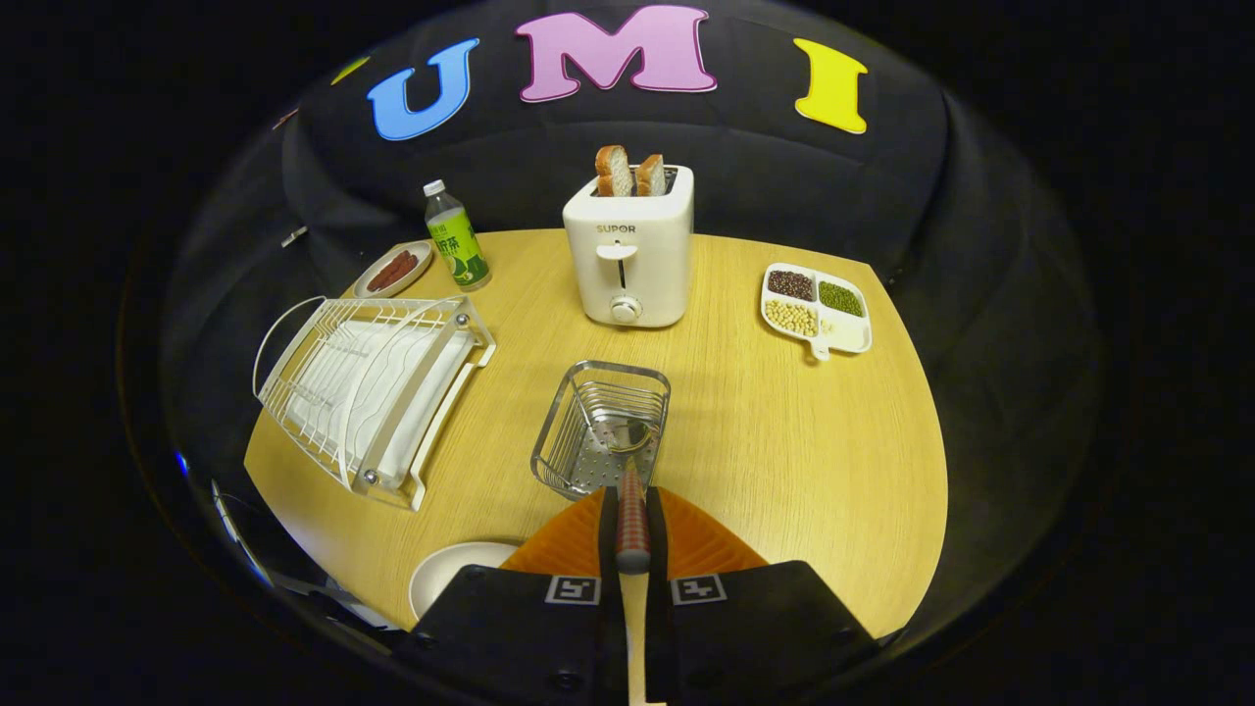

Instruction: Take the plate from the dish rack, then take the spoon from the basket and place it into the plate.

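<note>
I am pinching the spoon's handle between the gripper's closed fingers, its bowl apparently lying in the basket just ahead. The plate is sitting nearer me than the basket, leftward, beside my fingers.

Bare wooden tabletop open right of the wire mesh basket, white wire dish rack crowding its left, white toaster standing beyond
</note>
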Available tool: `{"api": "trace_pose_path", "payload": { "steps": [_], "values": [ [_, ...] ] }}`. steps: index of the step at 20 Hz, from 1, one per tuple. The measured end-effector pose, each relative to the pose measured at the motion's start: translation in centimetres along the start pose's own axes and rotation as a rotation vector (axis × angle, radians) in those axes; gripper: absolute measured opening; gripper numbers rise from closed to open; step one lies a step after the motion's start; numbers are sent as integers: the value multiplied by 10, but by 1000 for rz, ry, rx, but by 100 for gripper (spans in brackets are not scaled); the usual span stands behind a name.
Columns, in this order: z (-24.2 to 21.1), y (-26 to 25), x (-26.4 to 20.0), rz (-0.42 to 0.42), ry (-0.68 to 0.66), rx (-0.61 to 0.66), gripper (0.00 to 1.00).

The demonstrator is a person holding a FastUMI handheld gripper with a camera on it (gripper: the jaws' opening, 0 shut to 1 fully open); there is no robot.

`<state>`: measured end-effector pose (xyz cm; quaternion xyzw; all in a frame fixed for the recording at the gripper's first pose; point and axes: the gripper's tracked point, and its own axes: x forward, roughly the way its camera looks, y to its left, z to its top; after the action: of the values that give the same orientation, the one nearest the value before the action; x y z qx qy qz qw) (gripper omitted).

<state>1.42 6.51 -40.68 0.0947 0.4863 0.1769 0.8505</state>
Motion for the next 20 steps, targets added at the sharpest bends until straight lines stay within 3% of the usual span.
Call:
{"api": "trace_pose_path", "payload": {
  "steps": [4, 11, 16, 20],
  "values": [
    [8, 2, -20, -4, -39, 27, 11],
    [18, 31, -94, 77, -139, 45, 11],
    [-25, 68, -138, 155, -133, 20, 11],
    [-74, 84, -140, 165, -75, 47, 11]
  ]
}}
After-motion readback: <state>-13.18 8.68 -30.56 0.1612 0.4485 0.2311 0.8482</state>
